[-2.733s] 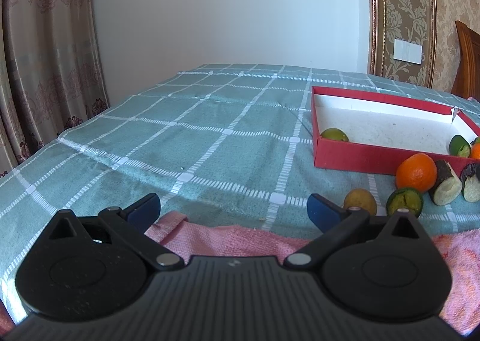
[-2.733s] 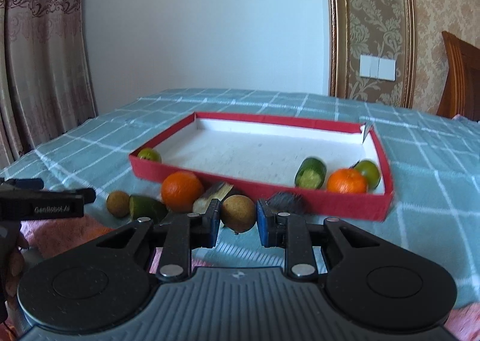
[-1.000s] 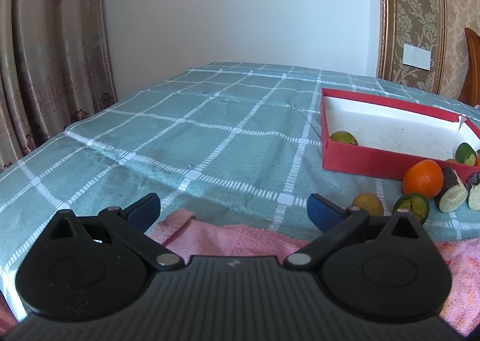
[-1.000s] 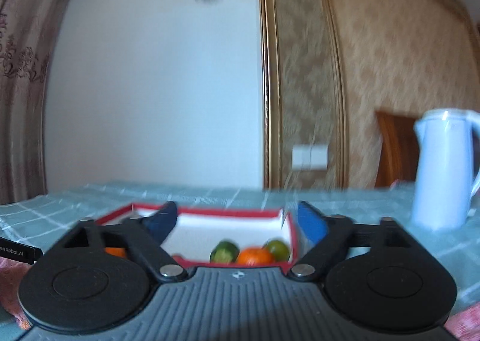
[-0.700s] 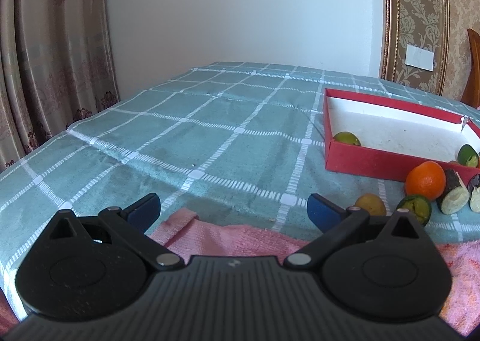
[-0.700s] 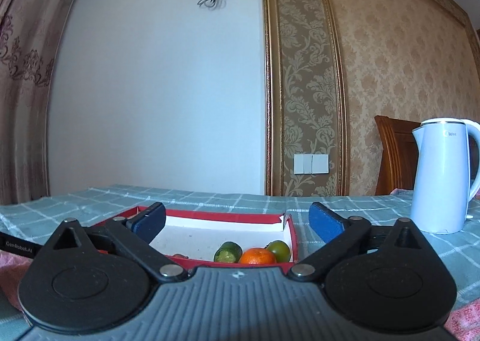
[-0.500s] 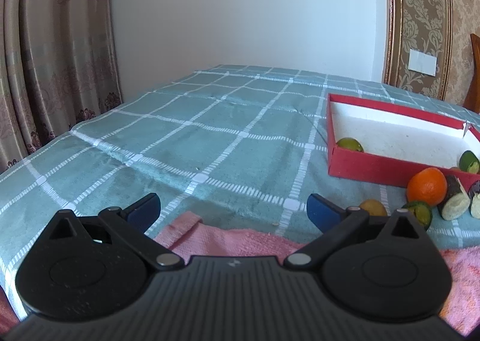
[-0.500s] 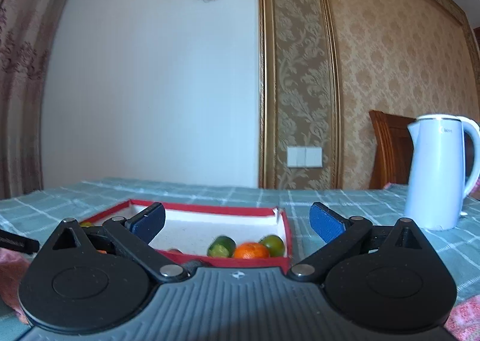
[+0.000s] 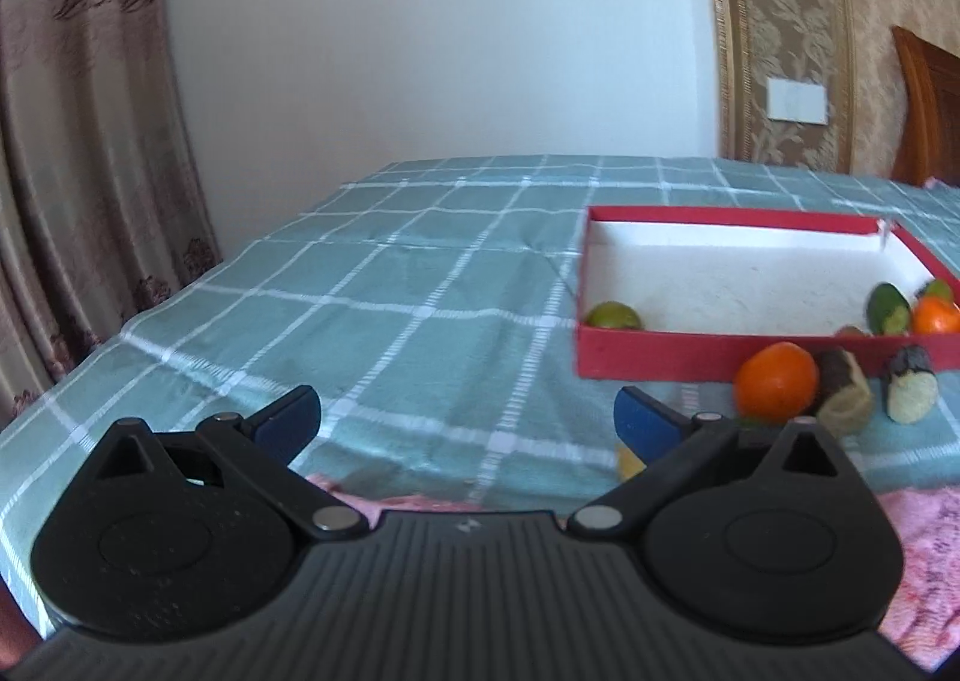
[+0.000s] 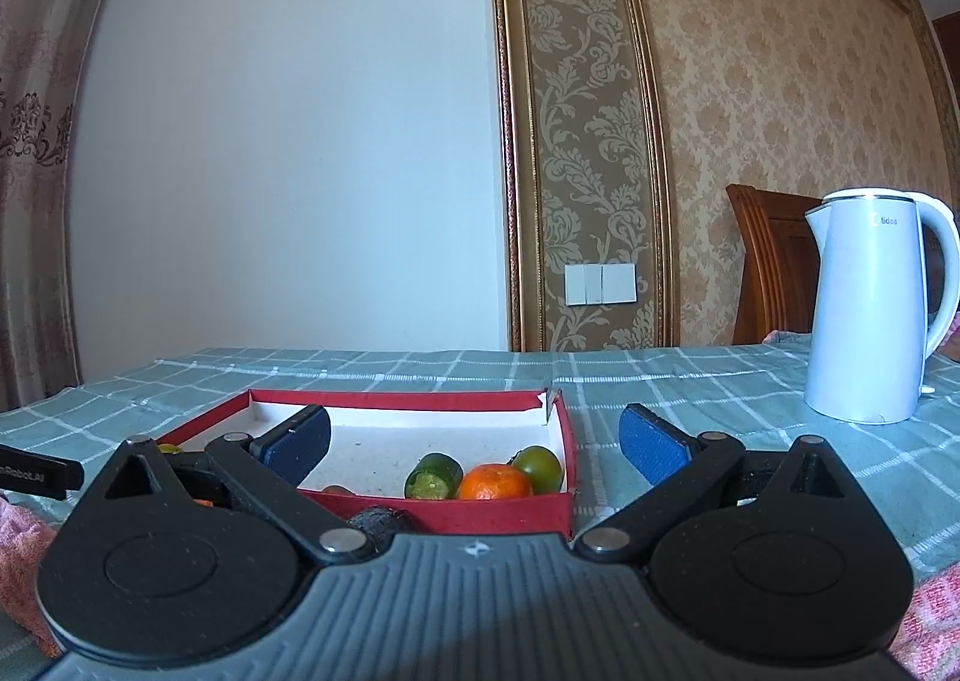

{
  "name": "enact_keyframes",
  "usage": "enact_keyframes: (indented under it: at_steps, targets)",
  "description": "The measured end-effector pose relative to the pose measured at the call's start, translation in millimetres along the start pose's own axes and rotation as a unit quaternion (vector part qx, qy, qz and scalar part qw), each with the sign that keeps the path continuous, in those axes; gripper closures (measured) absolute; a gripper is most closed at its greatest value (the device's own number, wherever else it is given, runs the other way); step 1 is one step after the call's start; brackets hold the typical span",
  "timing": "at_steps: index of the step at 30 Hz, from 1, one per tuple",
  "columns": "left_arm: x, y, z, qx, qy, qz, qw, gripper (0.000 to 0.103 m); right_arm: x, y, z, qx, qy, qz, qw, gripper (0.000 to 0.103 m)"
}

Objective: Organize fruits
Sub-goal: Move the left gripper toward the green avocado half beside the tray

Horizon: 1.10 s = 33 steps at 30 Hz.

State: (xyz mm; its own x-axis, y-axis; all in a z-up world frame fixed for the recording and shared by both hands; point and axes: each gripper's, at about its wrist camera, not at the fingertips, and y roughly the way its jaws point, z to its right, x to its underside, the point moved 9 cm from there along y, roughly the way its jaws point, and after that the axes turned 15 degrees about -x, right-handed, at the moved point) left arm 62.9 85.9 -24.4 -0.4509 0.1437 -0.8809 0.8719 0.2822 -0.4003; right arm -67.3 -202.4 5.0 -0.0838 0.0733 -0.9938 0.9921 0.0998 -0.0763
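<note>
With both tongs — left tongs (image 9: pixel 465 420) and right tongs (image 10: pixel 474 435) — spread wide and empty, loose fruit including an orange (image 9: pixel 776 381) waits on the worktop (image 9: pixel 384 321) just outside the red tray (image 9: pixel 660 360) — round pieces could roll if nudged.

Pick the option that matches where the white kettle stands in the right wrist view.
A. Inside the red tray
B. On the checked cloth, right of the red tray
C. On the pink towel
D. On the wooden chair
B: the white kettle stands upright on the checked cloth, apart from and to the right of the red tray.
</note>
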Motion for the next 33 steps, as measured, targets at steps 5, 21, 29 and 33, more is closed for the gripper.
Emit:
enact_keyframes:
  at_steps: [5, 21, 29, 33]
  targets:
    - [1, 0, 16, 0.007, 0.022, -0.011, 0.9997, 0.000, 0, -1, 0, 0.000, 0.000, 0.000, 1.000, 0.000]
    - [7, 6, 30, 0.021, 0.038, -0.025, 0.9987, 0.000, 1, 2, 0, -0.004, 0.003, -0.005, 1.000, 0.000]
    - [13, 9, 30, 0.050, 0.028, -0.028, 0.9980, 0.000, 1, 3, 1, -0.005, 0.005, -0.006, 1.000, 0.000]
    - [15, 8, 27, 0.070, 0.026, -0.030, 0.9968, 0.000, 1, 4, 1, -0.005, 0.006, -0.006, 1.000, 0.000]
